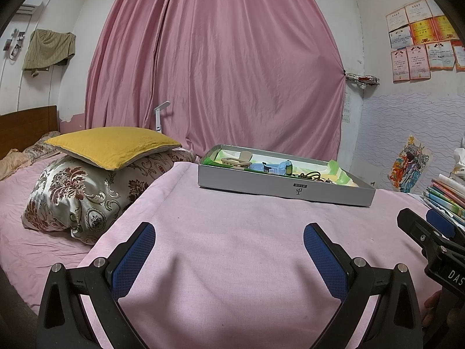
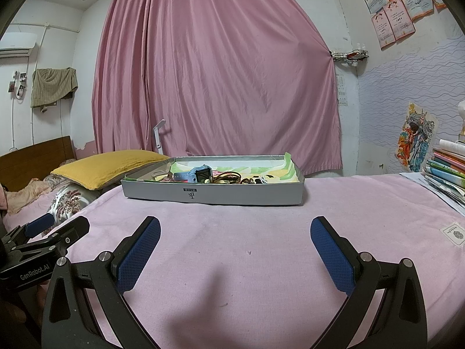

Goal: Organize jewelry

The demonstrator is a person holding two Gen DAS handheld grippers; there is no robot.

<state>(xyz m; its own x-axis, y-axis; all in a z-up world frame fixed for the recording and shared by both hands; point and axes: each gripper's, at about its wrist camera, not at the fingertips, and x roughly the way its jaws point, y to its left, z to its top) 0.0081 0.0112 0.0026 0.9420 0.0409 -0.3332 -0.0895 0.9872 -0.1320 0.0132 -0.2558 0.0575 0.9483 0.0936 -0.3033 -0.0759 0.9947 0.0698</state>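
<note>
Grey box [image 2: 213, 196] holds one blue watch [image 2: 196, 174]; left gripper [image 1: 229, 242] and right gripper [image 2: 235, 237] gape wide, empty

A pink curtain [image 1: 215, 58] fills the middle of the frame. At left — a yellow pillow [image 1: 112, 145] lies on a floral pillow [image 1: 78, 195], with a wooden headboard [image 1: 27, 125] behind. A pink bedspread [image 2: 232, 232] covers the lower half. Certificates [image 1: 421, 37] hang upper right; stacked books [image 2: 447, 168] sit at the right edge.
</note>
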